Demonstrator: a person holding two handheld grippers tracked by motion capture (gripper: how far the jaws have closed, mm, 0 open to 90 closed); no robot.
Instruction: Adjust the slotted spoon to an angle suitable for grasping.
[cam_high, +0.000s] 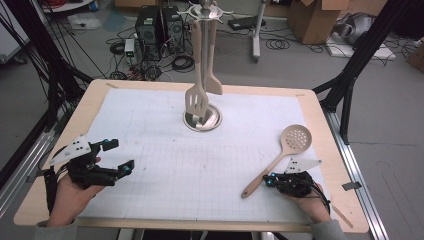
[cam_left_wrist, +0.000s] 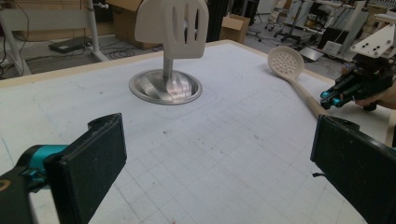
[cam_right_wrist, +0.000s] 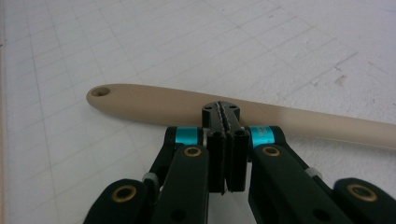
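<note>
Skimmer (cam_high: 280, 155) lies flat on surface (cam_high: 165, 165) at 4 o'clock; right gripper (cam_right_wrist: 223, 108), jaws pressed together, empty, sits at its handle. Left gripper (cam_high: 120, 157), jaws apart, at 8 o'clock.

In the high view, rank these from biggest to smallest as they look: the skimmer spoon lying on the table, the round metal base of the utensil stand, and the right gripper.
1. Skimmer spoon, longest by far.
2. Metal base and right gripper: these look about alike, so no ranking between them; the gripper sits nearer the camera and a hand partly hides it.
</note>
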